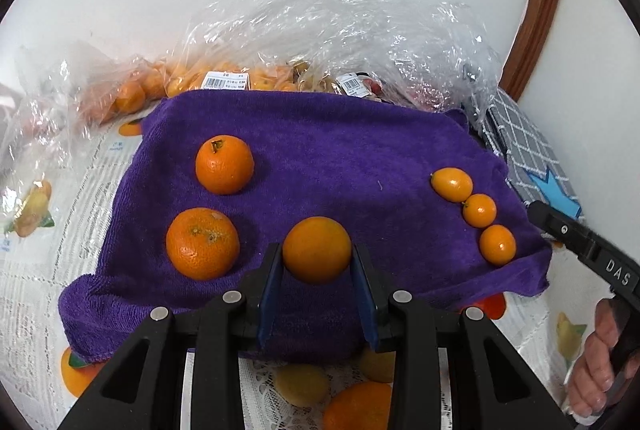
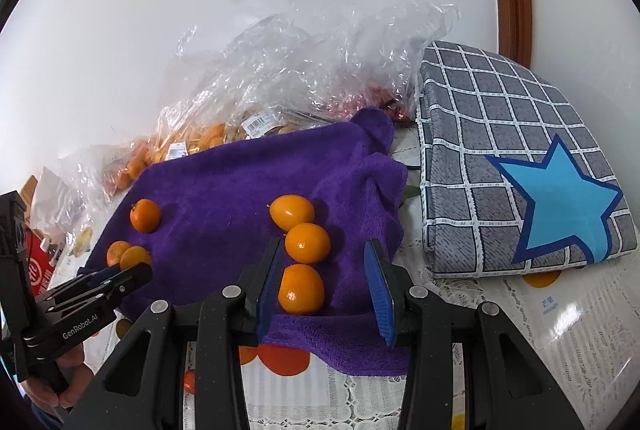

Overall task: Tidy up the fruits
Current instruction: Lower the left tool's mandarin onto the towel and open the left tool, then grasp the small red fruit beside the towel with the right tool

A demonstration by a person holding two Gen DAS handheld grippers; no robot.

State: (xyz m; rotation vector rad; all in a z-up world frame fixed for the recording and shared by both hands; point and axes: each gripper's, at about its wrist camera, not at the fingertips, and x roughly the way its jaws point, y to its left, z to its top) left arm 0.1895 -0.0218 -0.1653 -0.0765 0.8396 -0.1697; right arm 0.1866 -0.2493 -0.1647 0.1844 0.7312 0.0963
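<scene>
My left gripper (image 1: 317,262) has its jaws closed on a smooth orange (image 1: 317,249), the blue pads pressing its two sides, just above the near part of the purple towel (image 1: 340,158). To its left on the towel sit two more oranges: a near orange (image 1: 202,243) and a far orange (image 1: 224,164) with its stem stub up, close together but apart.

Through the right wrist camera, my right gripper (image 2: 326,288) has its jaws spread wide and holds nothing. Three kumquats (image 2: 307,243) lie in a touching row on the towel's right side; the nearest one sits just inside the left pad, and I cannot tell whether it touches.

Behind the towel lie crumpled clear plastic bags (image 1: 320,30) with more fruit inside. A folded grey checked cloth (image 2: 520,158) with a blue star rests on the tabletop (image 2: 560,350) beside the towel.
</scene>
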